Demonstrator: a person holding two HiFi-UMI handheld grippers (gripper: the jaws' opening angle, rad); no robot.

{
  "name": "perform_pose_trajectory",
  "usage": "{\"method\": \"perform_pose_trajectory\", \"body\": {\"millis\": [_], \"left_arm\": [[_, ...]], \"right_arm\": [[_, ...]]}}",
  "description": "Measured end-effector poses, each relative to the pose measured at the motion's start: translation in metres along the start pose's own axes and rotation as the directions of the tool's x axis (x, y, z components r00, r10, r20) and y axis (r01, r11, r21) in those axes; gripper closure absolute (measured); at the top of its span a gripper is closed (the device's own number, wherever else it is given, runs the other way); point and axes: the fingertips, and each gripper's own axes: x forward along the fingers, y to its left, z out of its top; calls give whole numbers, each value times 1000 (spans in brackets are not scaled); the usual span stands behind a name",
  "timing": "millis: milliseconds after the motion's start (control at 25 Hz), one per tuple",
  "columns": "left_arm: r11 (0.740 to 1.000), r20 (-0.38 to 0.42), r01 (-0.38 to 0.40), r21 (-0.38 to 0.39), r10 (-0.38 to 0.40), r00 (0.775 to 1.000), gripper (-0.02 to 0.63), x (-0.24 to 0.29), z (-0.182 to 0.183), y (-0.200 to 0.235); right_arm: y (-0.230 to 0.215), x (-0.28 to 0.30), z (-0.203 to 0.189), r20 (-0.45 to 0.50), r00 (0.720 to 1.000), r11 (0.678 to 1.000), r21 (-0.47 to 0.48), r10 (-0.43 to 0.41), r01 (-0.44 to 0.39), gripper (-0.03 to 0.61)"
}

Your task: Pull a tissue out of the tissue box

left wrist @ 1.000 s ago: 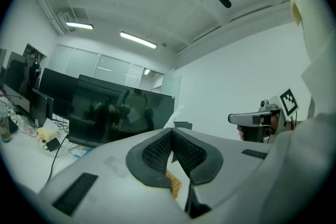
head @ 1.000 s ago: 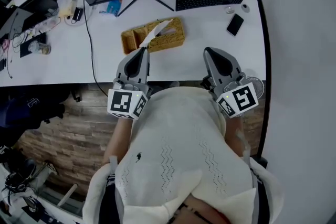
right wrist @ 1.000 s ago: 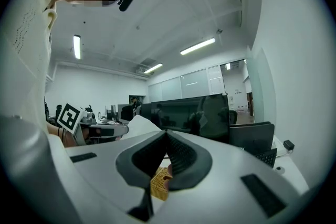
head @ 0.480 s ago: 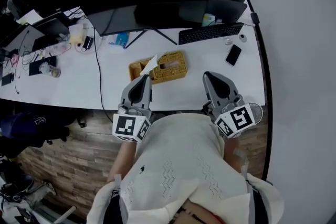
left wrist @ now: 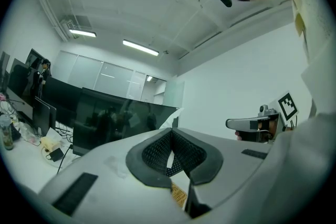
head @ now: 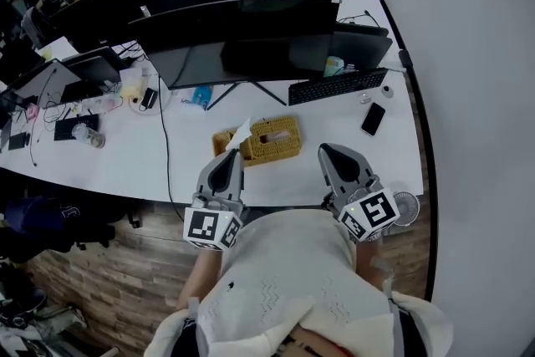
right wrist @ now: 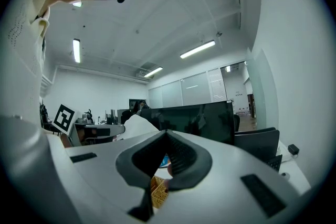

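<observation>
You've lifted L gripper (head: 231, 158) & R gripper (head: 331, 153) a bit, jaws together on both, nothing held. Tissue (head: 241, 132) stands up from tissue box (head: 272, 140) on desk (head: 125, 167), just ahead of L, so no grip on it.

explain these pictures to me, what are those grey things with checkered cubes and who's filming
No robot here: a person holds a two-jaw gripper in each hand, the left gripper and the right gripper. The head view looks down from a camera on the person's head; the other two cameras ride on the grippers and look along their jaws. On the white desk stand a woven tissue box with a tissue sticking up, a keyboard and a phone. Both grippers are shut and empty.
</observation>
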Motion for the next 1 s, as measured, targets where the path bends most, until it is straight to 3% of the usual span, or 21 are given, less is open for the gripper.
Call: {"method": "perform_pose_trajectory", "body": {"millis": [1000], "left_arm": [[999,-39,42,3,-42,998,601,18,-20,-15]], "right_arm": [[-8,-6,-17,-39,999,1000,9,7,-6,578]]}}
